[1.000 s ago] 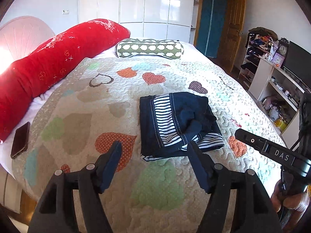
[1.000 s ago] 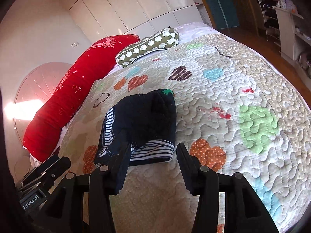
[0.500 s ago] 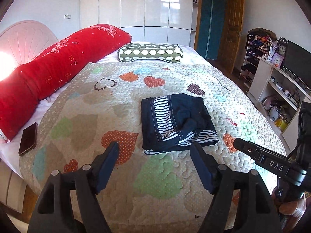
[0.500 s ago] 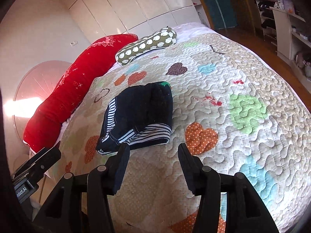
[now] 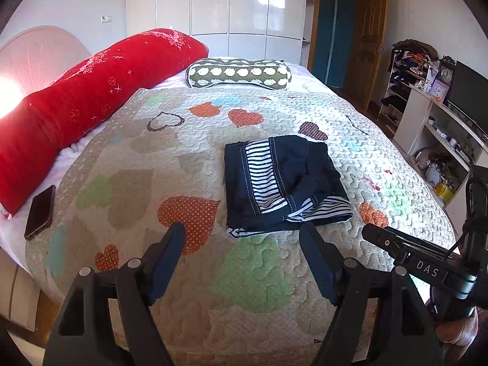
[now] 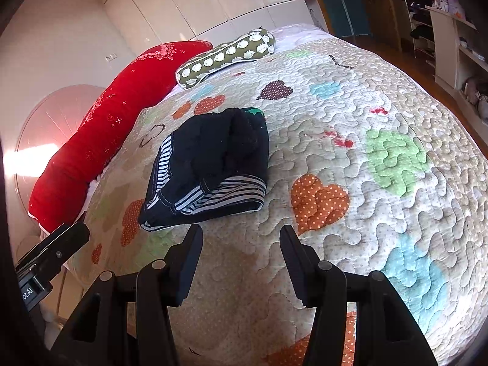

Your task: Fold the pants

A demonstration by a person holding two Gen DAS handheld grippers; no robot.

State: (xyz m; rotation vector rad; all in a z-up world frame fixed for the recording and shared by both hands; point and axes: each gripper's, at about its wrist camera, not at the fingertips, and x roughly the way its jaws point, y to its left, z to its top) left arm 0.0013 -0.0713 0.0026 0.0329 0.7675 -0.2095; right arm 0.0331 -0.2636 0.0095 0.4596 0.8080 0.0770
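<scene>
Currently:
Pants [image 5: 280, 183]: folded navy bundle on quilt [image 5: 183, 152], just beyond both grippers.
Left gripper [image 5: 242, 244]: jaws apart, empty.
Right gripper [image 6: 241, 244]: jaws apart, empty, nearer.

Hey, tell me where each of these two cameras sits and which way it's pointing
Left wrist: rides the left gripper, facing along the heart-patterned quilted bedspread toward the folded navy striped-lined pants and white wardrobe; open jaws show, with the right tool at right.
Right wrist: rides the right gripper, looking from the right, tilted, at the pants; open jaws show, with the left tool at left.
Shared: pants, long red bolster, green patterned pillow.
</scene>
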